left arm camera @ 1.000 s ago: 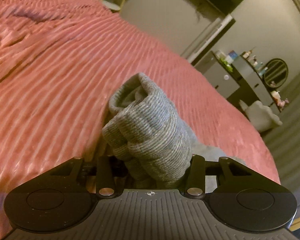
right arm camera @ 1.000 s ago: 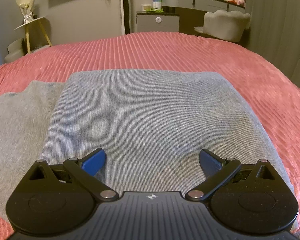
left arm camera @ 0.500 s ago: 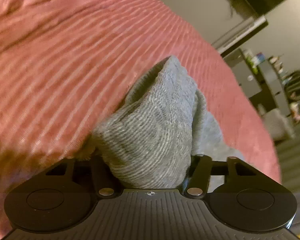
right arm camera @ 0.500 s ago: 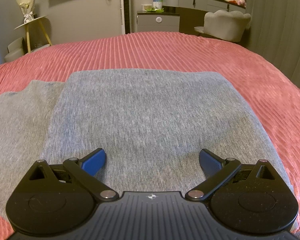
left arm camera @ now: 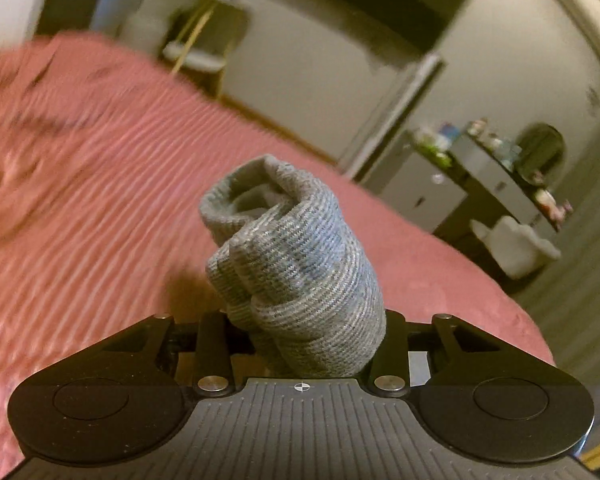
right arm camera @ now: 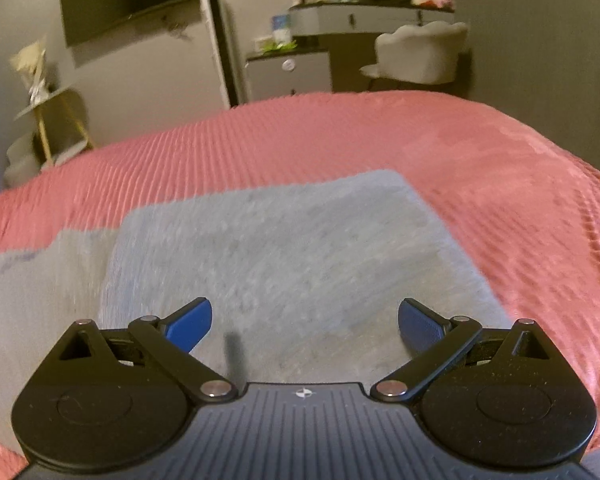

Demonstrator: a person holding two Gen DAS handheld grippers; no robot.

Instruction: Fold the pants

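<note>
Here the left gripper pinches a bunched end of the grey pants, raised clear of the pink bed; its jaws have just been closing on the fabric. The right gripper stands spread, empty, above the folded pants, which lie flat toward the bed's near edge.

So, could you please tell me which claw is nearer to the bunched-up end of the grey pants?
Left. The left claw is clamped on that bunched end; the right claw hovers open above the flat folded part.
</note>
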